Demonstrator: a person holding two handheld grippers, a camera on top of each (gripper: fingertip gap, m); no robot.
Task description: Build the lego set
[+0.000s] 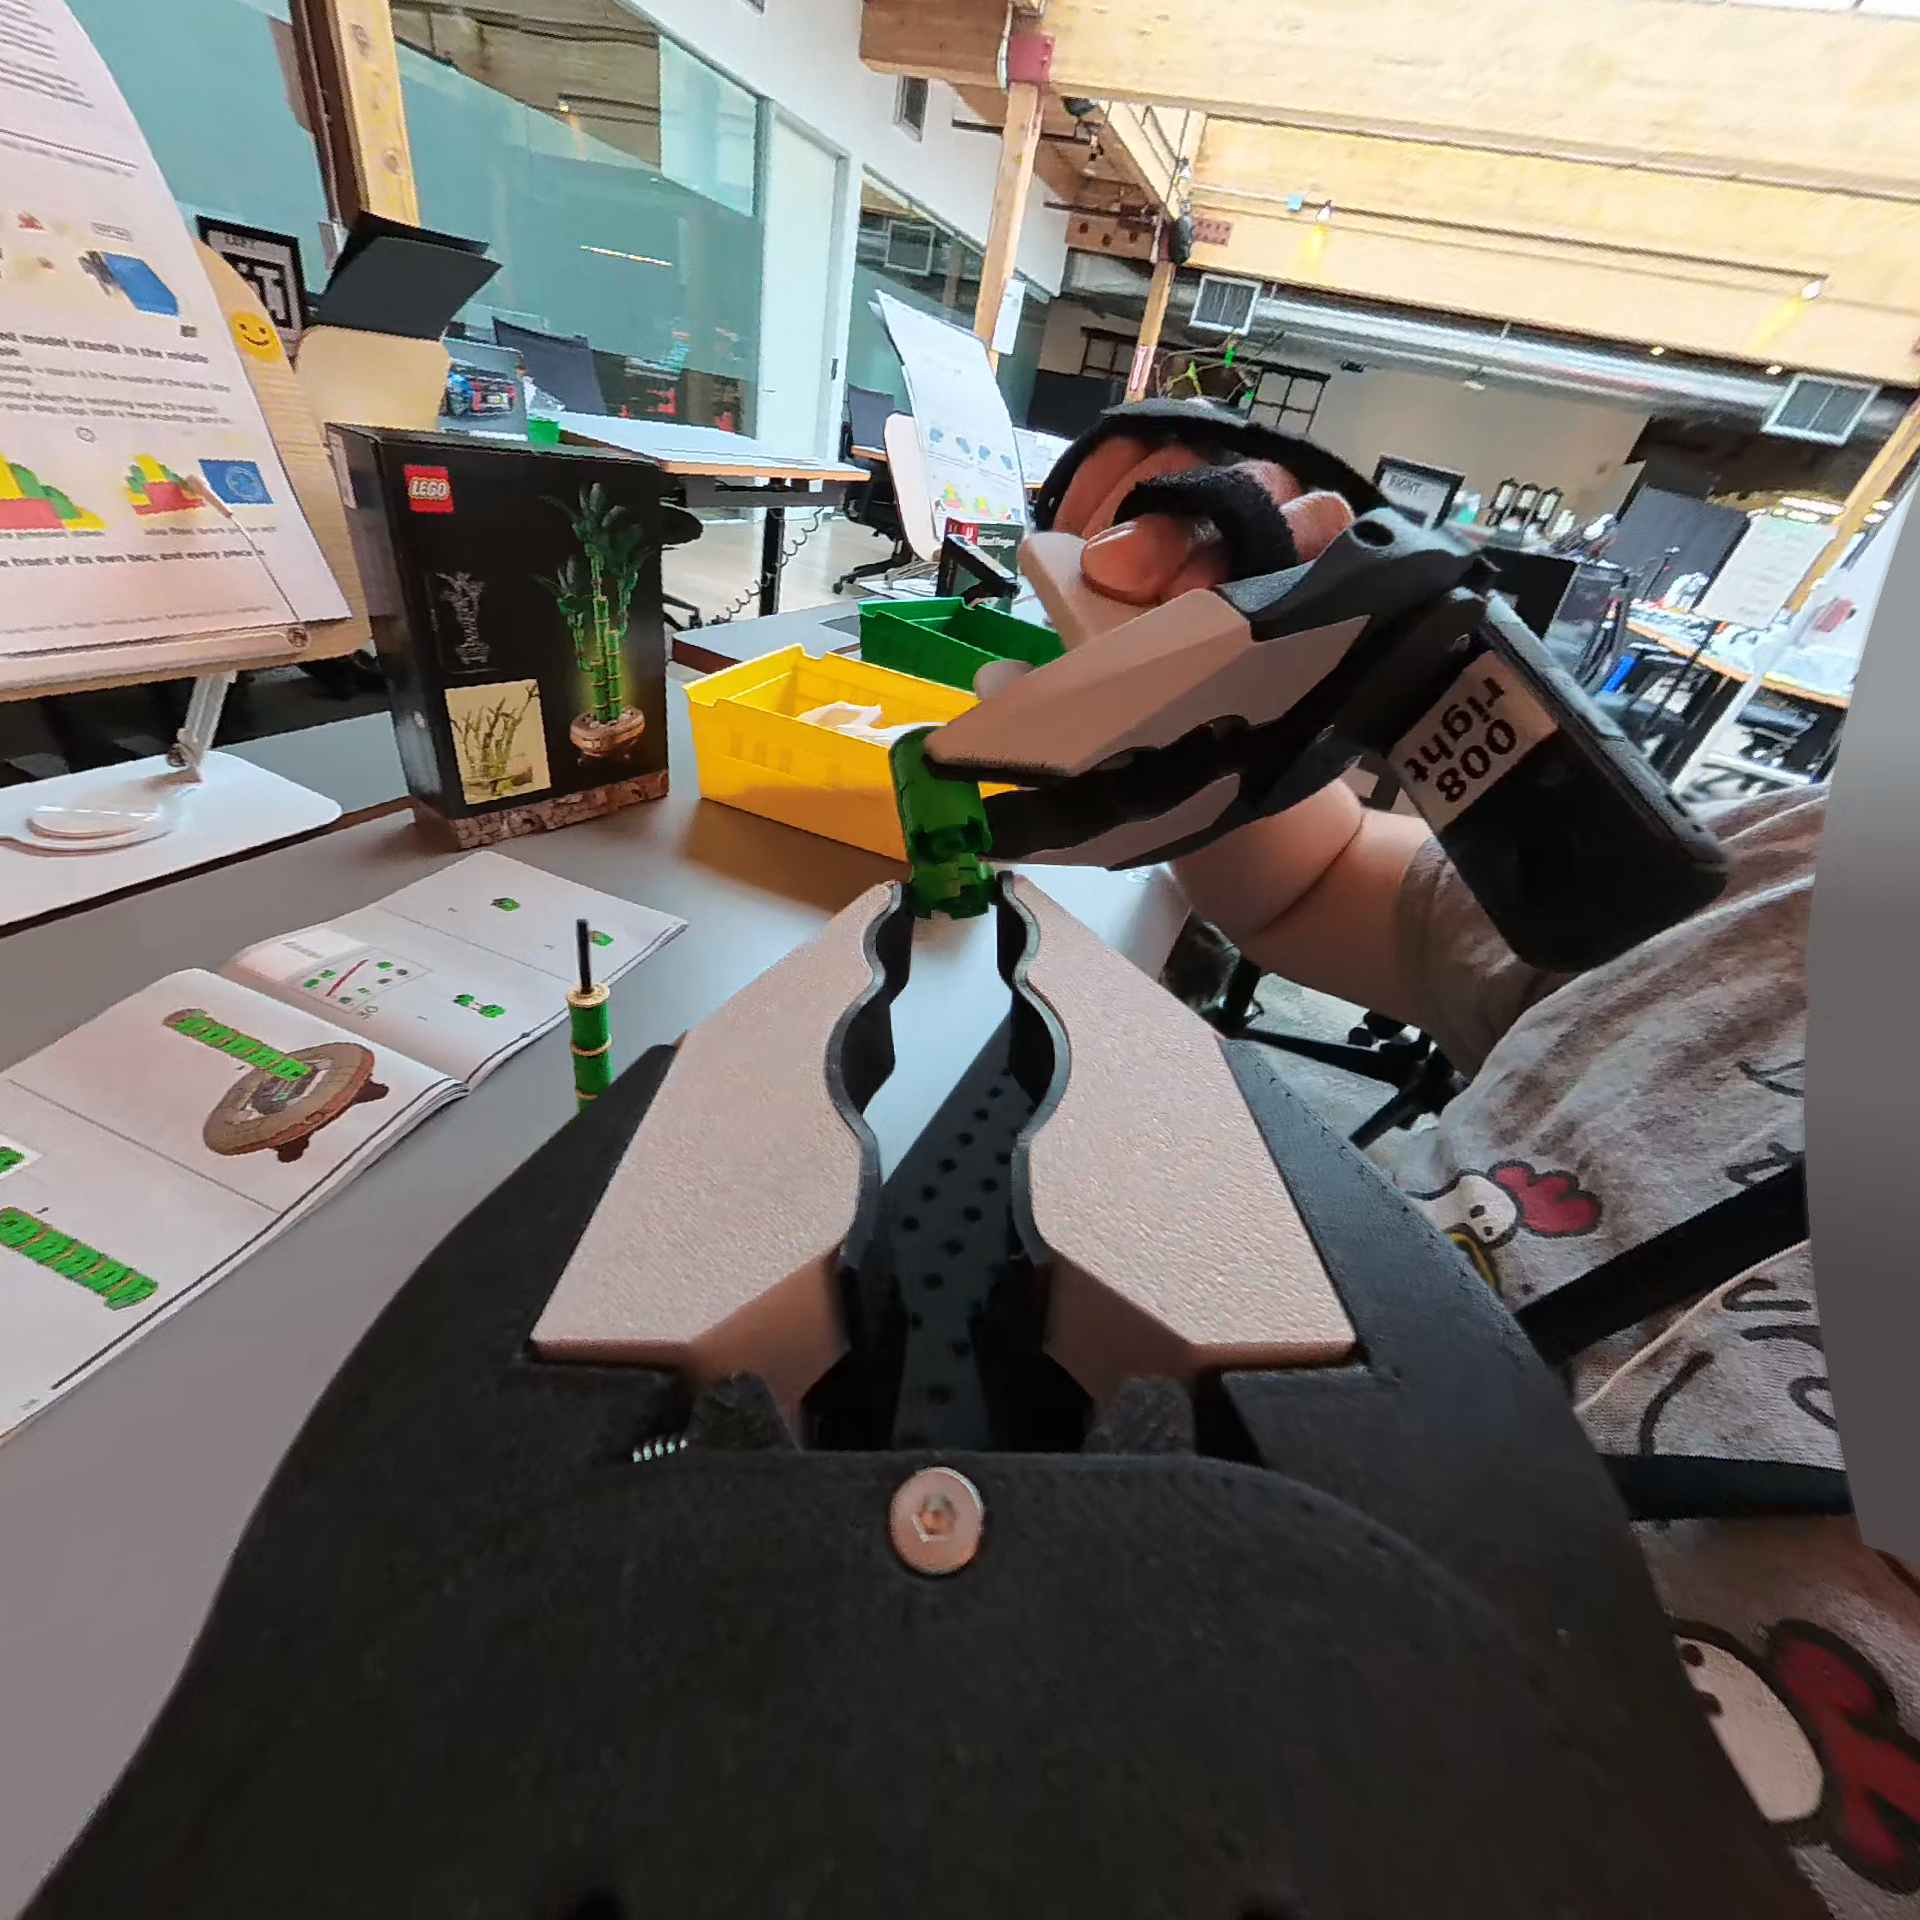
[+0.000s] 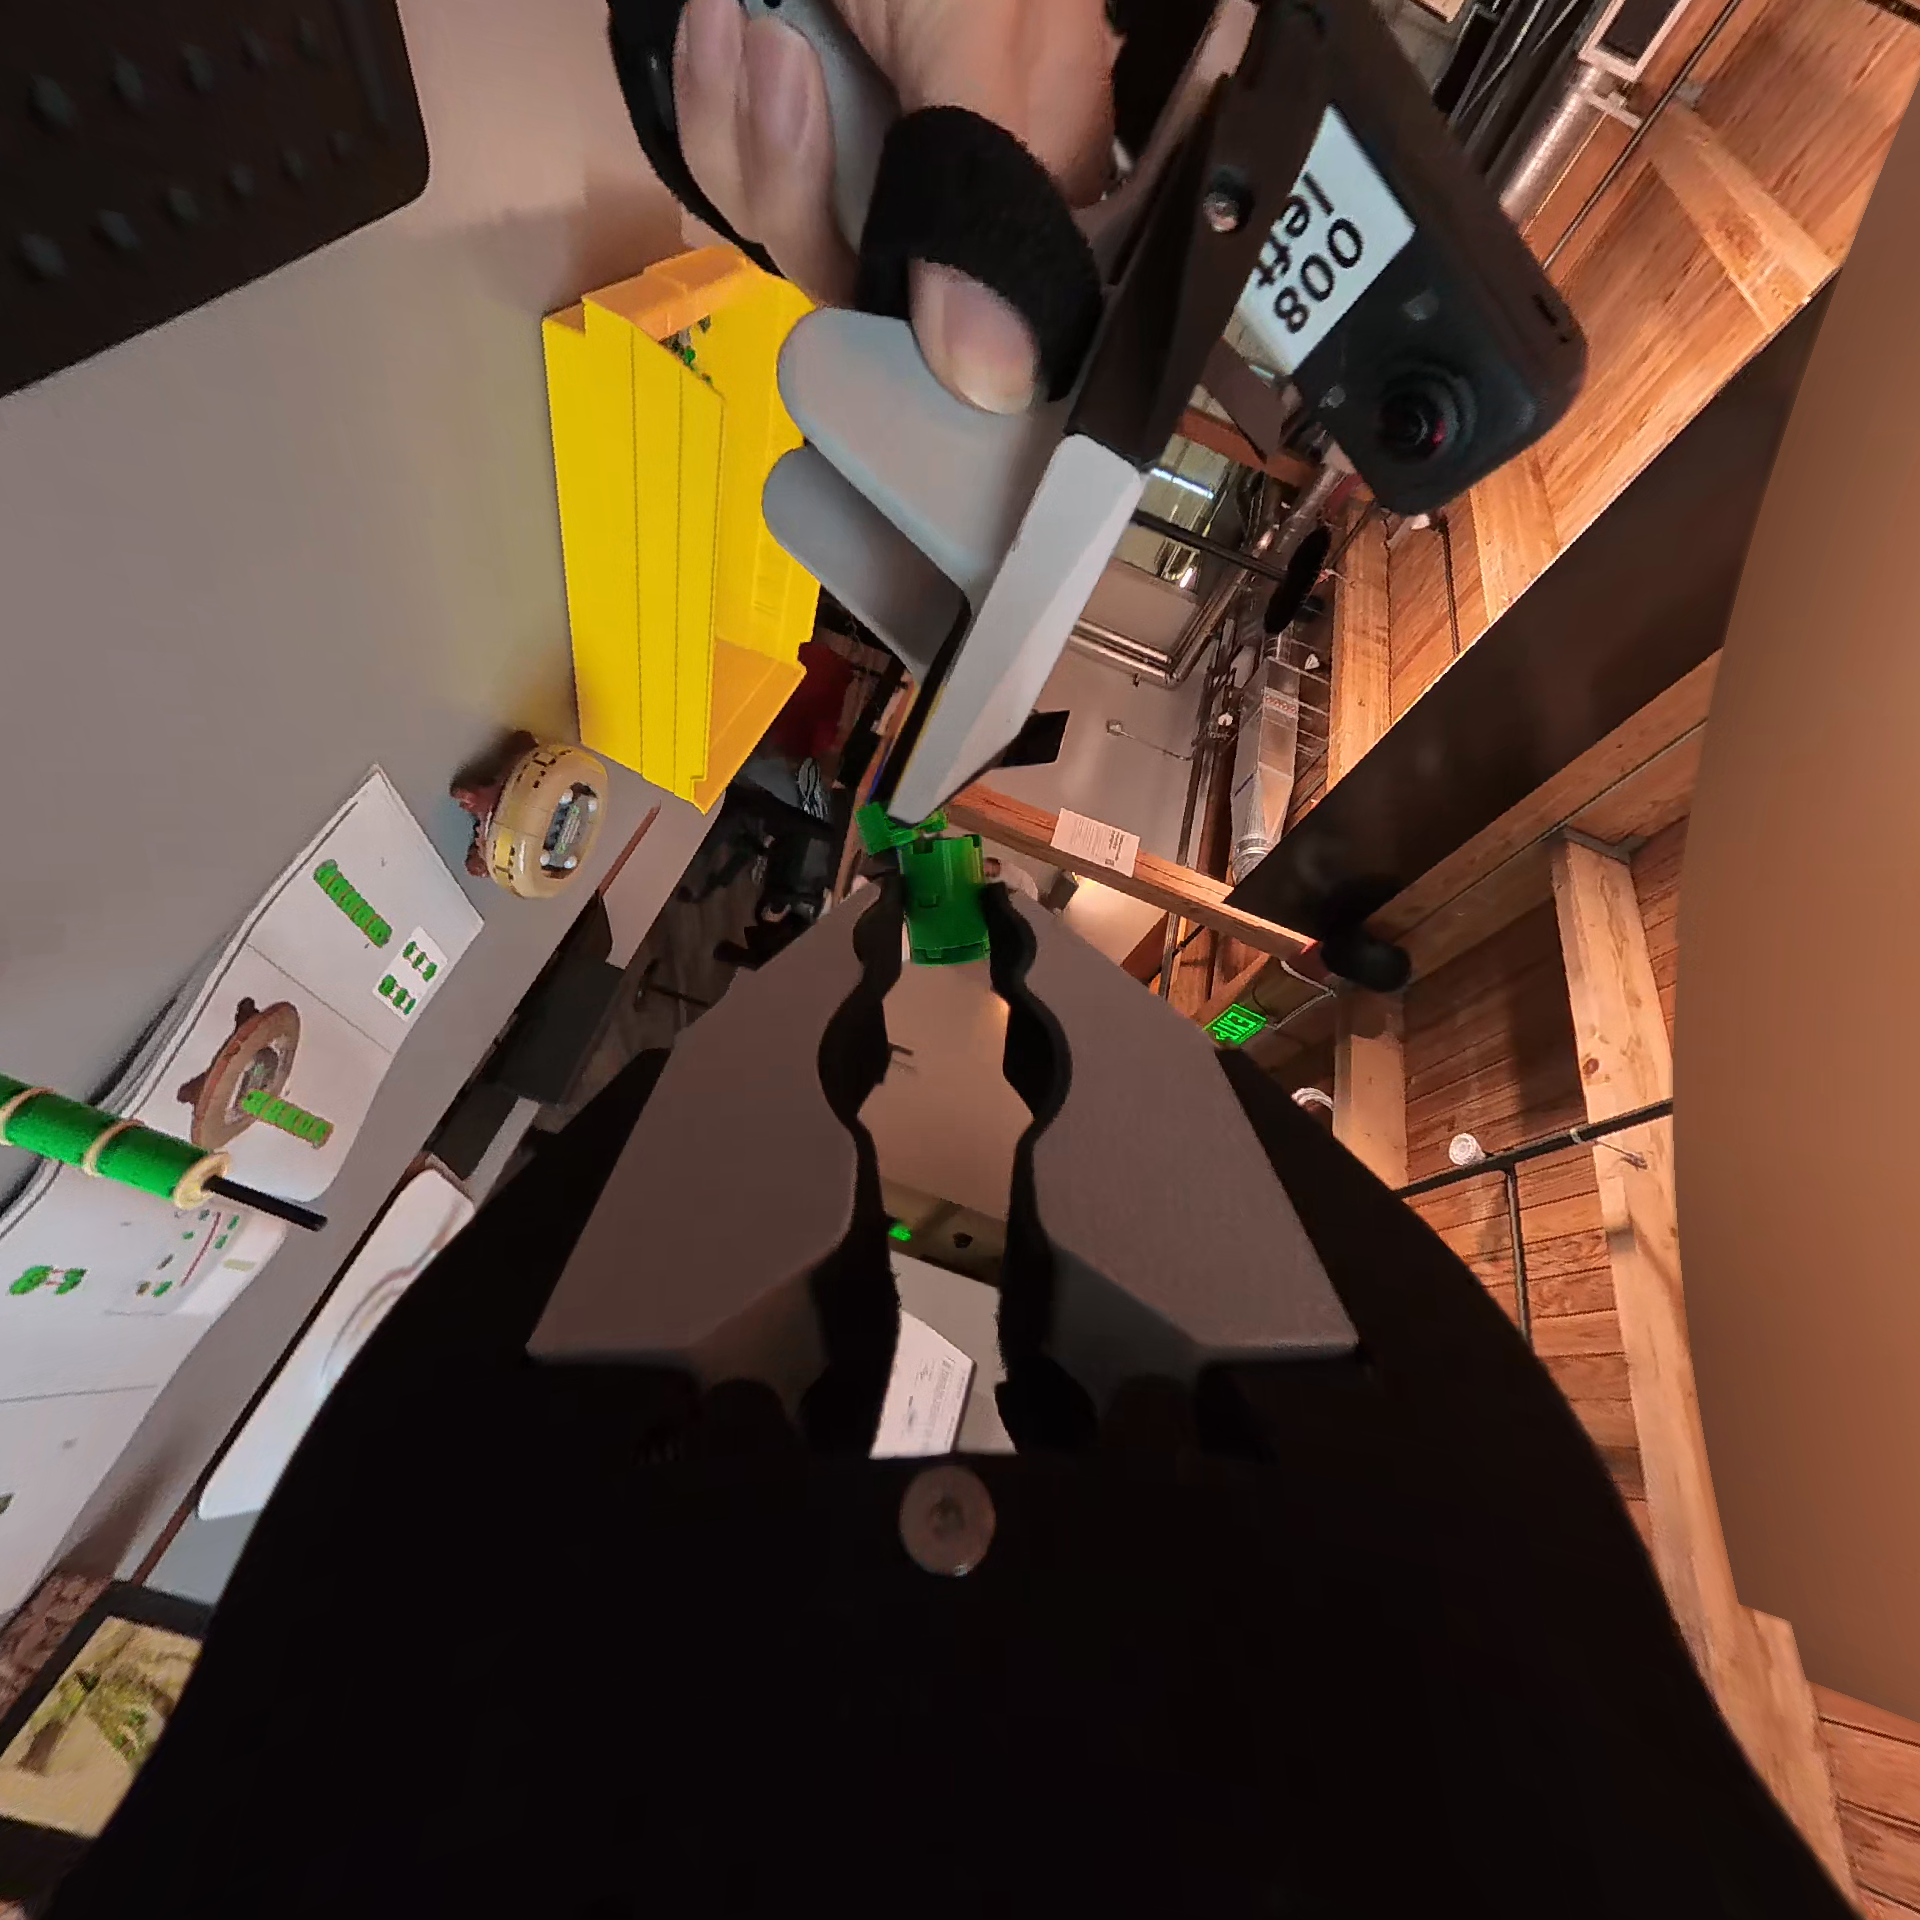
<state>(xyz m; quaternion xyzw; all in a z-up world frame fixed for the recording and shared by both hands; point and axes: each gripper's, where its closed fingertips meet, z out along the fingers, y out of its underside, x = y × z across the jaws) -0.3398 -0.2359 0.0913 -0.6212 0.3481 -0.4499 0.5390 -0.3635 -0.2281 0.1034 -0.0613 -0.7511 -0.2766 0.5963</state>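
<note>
Both my left tongs (image 1: 951, 894) and right tongs (image 2: 935, 904) are clamped on the small green cylindrical lego stalk piece (image 1: 940, 831), mid-frame above the grey desk (image 1: 312, 1403).

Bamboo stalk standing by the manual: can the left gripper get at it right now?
Probably not yet. The left gripper is shut on the green lego segment, which the right gripper also clamps. The bamboo stalk stands upright beside the open manual with nothing around it, so access looks free once the left lets go.

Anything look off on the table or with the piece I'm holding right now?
Nothing stands out. Both hand-held grippers, left and right, pinch the green piece in mid-air. The green stalk stands upright by the open booklet.
</note>
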